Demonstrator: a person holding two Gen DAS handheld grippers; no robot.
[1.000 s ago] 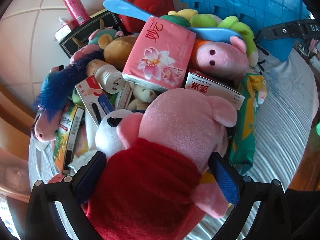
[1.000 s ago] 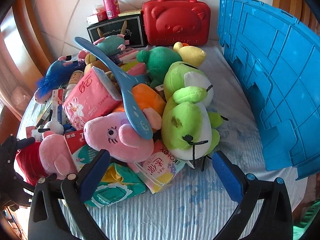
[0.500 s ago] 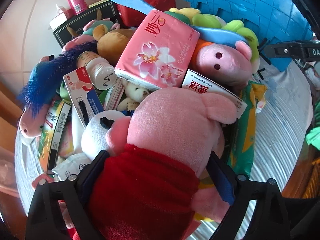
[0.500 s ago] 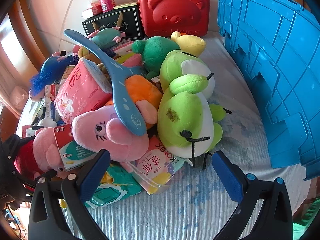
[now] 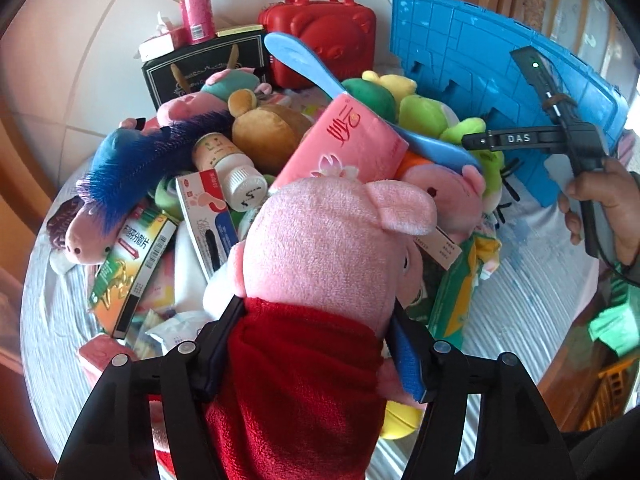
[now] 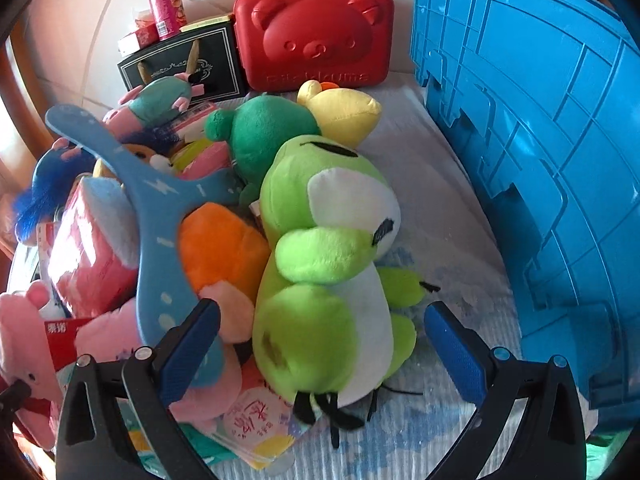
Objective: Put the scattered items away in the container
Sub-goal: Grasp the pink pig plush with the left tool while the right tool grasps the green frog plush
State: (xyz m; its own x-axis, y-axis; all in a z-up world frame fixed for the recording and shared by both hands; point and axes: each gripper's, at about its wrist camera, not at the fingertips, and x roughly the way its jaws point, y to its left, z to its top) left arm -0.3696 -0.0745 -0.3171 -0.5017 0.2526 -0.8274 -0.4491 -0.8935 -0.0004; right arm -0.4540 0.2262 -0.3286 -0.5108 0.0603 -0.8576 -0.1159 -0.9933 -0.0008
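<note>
Two grippers: both were in play, over one pile of toys and boxes on a striped bed sheet (image 6: 432,184).
left gripper (image 5: 316,356): jaws were closing, pads pinching the red-clad body of the pink pig plush (image 5: 332,248). A second ago they stood wide either side of it.
change: pig sat higher against the pile than a second earlier; it looked lifted clear of its neighbours.
meaning: first item probably secured; the carry to the container was likely next.
right gripper (image 6: 320,344): jaws were spread wide, nothing clamped. It had closed in on the green frog plush (image 6: 332,272), whose lower body lay between the pads.
container: blue crate (image 6: 540,168) stood at the right edge of the bed, apart from the pile; inside not visible.
pile: pink tissue pack (image 5: 348,144), blue paddle (image 6: 156,224), small pink pig (image 5: 444,196), white bottle (image 5: 236,176), blue-maned plush (image 5: 120,176).
obstruction: paddle lay across the pile, just beside the frog; could snag on the right gripper's left pad.
backdrop: red bear case (image 6: 312,32) and black box (image 6: 184,64) against the wall.
</note>
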